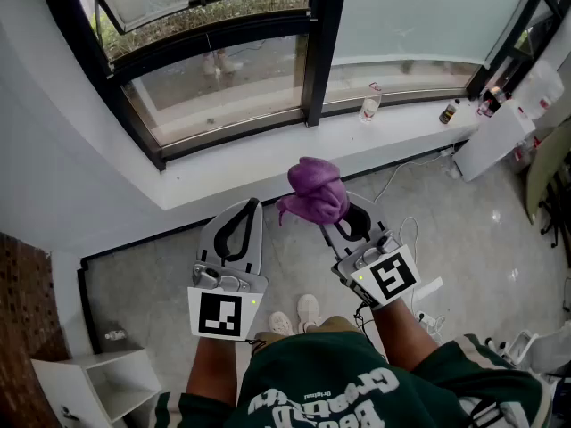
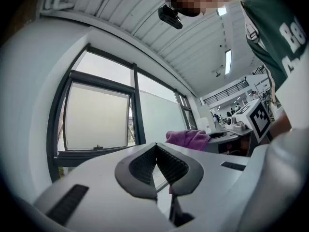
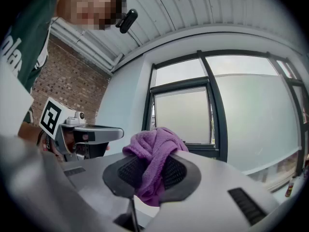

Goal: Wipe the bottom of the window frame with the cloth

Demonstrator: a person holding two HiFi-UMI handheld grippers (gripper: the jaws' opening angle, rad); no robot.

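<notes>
Cloth point(image 1: 312, 193) – purple, fuzzy terry pile, matt. Left gripper point(image 1: 250, 205) and right gripper point(image 1: 339, 210) shells: smooth matt grey plastic; pads point(image 2: 144, 167) black, ribbed, rubbery-looking. Window frame point(image 1: 314, 52) dark, smooth, satin – looks like metal. Sill point(image 1: 268, 163) below the frame smooth matt white, floor point(image 1: 482, 239) glossy speckled. Brick wall point(image 1: 18, 328) left of the frame rough.
</notes>
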